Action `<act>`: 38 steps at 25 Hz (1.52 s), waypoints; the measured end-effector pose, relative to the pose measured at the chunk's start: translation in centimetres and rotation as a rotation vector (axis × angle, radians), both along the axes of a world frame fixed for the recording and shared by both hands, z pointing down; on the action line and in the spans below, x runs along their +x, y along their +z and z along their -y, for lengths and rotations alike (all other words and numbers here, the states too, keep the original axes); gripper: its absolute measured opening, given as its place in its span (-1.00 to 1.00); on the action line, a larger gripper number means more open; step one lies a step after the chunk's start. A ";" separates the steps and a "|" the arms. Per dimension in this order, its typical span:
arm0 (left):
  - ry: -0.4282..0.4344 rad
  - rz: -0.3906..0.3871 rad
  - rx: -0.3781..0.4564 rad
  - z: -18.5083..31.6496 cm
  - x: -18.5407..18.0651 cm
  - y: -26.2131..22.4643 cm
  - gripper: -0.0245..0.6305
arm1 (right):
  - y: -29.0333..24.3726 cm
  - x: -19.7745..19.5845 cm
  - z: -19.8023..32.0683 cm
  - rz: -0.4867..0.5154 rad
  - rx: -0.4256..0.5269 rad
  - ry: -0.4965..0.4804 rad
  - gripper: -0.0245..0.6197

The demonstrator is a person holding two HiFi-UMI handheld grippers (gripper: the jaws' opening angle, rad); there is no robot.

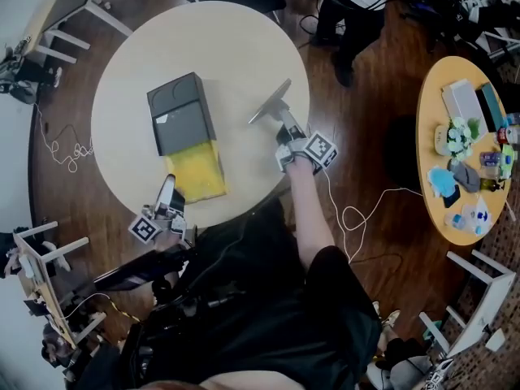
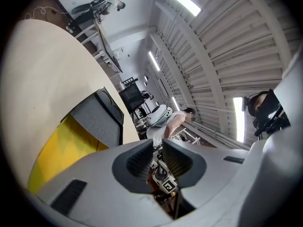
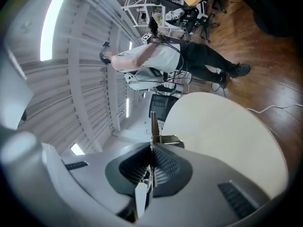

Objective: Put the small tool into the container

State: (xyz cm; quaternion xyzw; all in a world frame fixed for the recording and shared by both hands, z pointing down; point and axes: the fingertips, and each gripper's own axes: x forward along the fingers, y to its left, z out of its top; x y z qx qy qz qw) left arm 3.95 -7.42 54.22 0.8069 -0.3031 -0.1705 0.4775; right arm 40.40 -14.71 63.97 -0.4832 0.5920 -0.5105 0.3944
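Note:
A flat grey metal tool (image 1: 270, 104) with a right-angled end sticks out over the round cream table (image 1: 236, 47), and my right gripper (image 1: 286, 127) is shut on it. In the right gripper view the tool (image 3: 155, 126) stands edge-on between the pads, and my right gripper (image 3: 151, 148) is raised above the table (image 3: 222, 131). The container (image 1: 195, 169) is a yellow box with a dark grey lid (image 1: 180, 116) lying over its far half. My left gripper (image 1: 168, 184) is at the table's near edge, just short of the yellow box (image 2: 61, 148), its jaws (image 2: 158, 143) together and holding nothing.
A second round table (image 1: 431, 189) at the right carries several small items. A person (image 1: 357, 6) stands beyond the cream table. Cables (image 1: 353, 218) lie on the wooden floor, and white frames (image 1: 49, 258) stand at the left.

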 end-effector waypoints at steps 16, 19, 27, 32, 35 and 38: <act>-0.053 -0.153 0.023 -2.5 -12.0 0.4 -0.78 | -7.4 -16.1 -4.4 -0.158 0.077 -0.231 -0.96; -0.038 -0.175 0.030 -3.2 -13.5 0.6 -0.78 | -8.3 -19.4 -6.2 -0.168 0.079 -0.275 -0.96; -0.014 -0.244 0.003 -4.7 -16.2 2.2 -0.78 | -7.5 -27.1 -10.4 -0.265 0.007 -0.434 -0.96; -0.042 -0.290 -0.004 -5.4 -16.9 2.6 -0.78 | -6.2 -30.0 -11.0 -0.305 -0.052 -0.548 -0.96; -0.091 -0.309 -0.008 -5.0 -17.7 3.0 -0.78 | -5.5 -31.0 -9.8 -0.323 -0.074 -0.607 -0.96; -0.147 -0.317 -0.003 -4.8 -19.0 3.2 -0.78 | -3.5 -31.0 -9.2 -0.405 -0.176 -0.669 -0.96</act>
